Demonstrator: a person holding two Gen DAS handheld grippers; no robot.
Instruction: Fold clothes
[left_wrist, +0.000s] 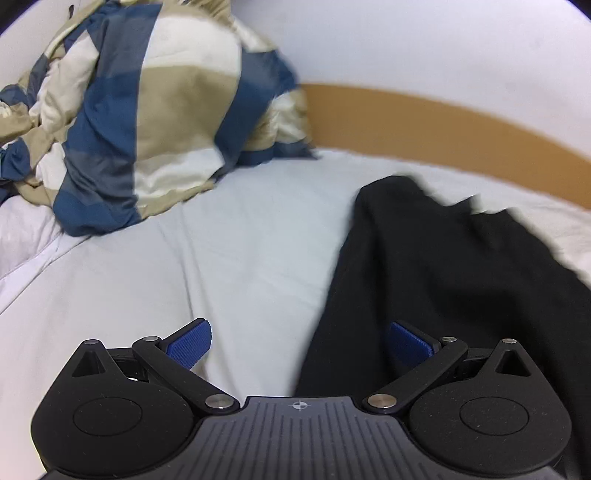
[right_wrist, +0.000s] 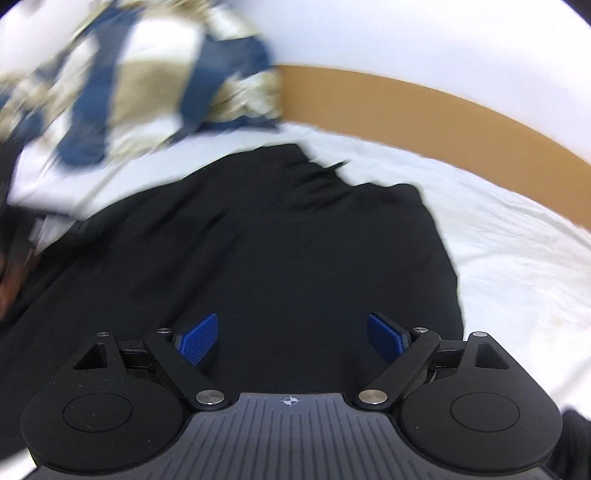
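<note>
Black garment (right_wrist: 258, 236) lies spread on your white bedsheet (left_wrist: 221, 240), near the striped duvet (left_wrist: 147, 110). Your left gripper (left_wrist: 299, 345) and right gripper (right_wrist: 291, 338) both gape wide, holding nothing.

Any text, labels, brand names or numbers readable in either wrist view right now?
None: no readable words or numbers in either view.
Black garment: no label or print visible; picture blurred.
Striped duvet: pattern only.
Each gripper base carries a small crosshair mark, not text.
</note>
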